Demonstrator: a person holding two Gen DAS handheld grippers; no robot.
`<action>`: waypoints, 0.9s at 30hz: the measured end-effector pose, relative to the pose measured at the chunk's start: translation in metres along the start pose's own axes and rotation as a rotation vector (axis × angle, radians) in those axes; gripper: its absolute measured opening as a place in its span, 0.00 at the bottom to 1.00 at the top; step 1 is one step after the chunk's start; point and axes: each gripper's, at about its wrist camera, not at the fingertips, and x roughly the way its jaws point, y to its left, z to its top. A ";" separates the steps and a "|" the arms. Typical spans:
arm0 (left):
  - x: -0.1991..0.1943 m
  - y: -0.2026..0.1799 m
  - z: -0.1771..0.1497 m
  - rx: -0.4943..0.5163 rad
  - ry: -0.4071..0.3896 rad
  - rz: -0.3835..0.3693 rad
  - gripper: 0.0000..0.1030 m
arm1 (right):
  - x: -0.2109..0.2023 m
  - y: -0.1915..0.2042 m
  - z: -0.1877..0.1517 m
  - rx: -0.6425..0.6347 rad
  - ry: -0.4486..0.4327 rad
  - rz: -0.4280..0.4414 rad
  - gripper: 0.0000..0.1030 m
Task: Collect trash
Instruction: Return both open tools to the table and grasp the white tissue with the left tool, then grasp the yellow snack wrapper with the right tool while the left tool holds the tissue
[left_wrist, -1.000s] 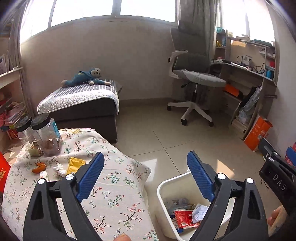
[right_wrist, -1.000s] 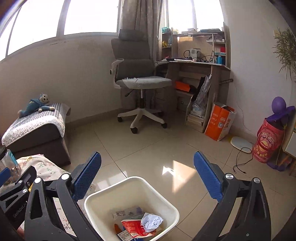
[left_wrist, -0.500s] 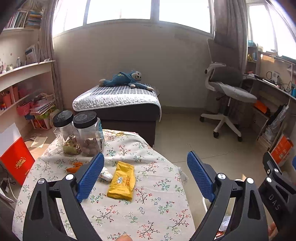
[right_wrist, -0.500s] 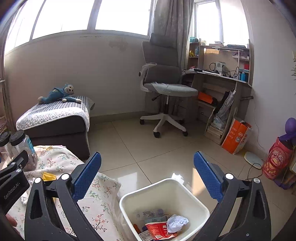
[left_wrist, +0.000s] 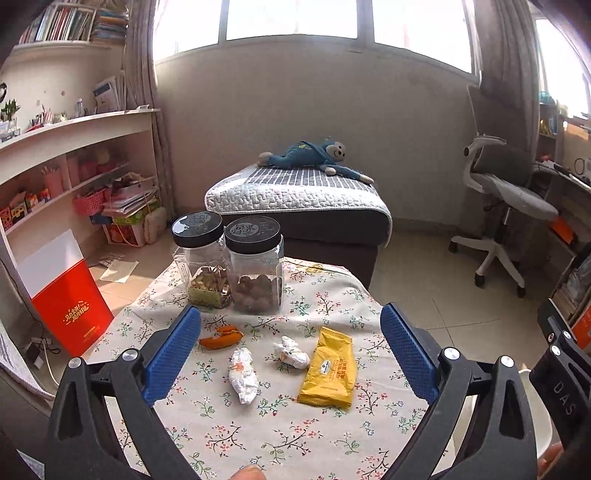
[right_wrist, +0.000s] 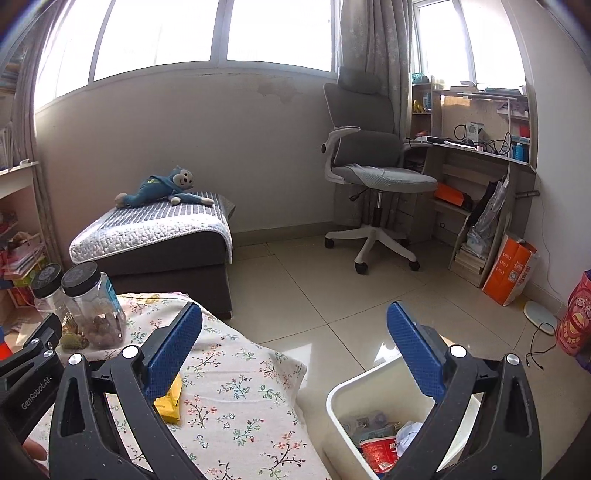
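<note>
Filling the far end of the room, a grey daybed (left_wrist: 295, 206) under a quilted white cover carries a blue monkey plush (left_wrist: 314, 157), with a grey office chair (right_wrist: 373, 173) and a cluttered desk (right_wrist: 476, 155) to its right. Nearer, a small table under a floral tablecloth (left_wrist: 258, 424) holds everything still to be collected. A white trash bin (right_wrist: 347, 395) stands on the tiled floor just beside the table's right edge; inside it lie a red wrapper (right_wrist: 380, 452) and a crumpled white paper (right_wrist: 408, 434). A red and white box (left_wrist: 62, 295) leans on the floor to the table's left.

At the table's far side stand two clear jars, touching each other, both with black lids: the left nut jar (left_wrist: 201, 258) and the right jar of brown balls (left_wrist: 256, 269). In front of them lies a flat yellow snack packet (left_wrist: 328, 369), the largest piece of trash. To its left sit two crumpled white wrappers, one longer (left_wrist: 243, 374) and one smaller (left_wrist: 291, 353), apart from each other, and an orange peel (left_wrist: 221, 338) lies just in front of the jars.

Left gripper (left_wrist: 291, 350) hovers above the trash with its blue-padded jaws spread wide and nothing between them. Right gripper (right_wrist: 293, 354) is likewise wide apart and empty, hanging over the gap between table and bin, one pad above the yellow packet's edge.
</note>
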 end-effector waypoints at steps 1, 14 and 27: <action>0.008 0.008 -0.001 -0.004 0.023 0.020 0.93 | 0.002 0.006 -0.002 0.003 0.008 0.009 0.93; 0.175 0.111 -0.063 -0.293 0.608 -0.017 0.92 | 0.055 0.066 -0.021 -0.067 0.223 0.138 0.93; 0.201 0.079 -0.083 -0.008 0.620 -0.040 0.36 | 0.148 0.119 -0.085 -0.060 0.553 0.218 0.93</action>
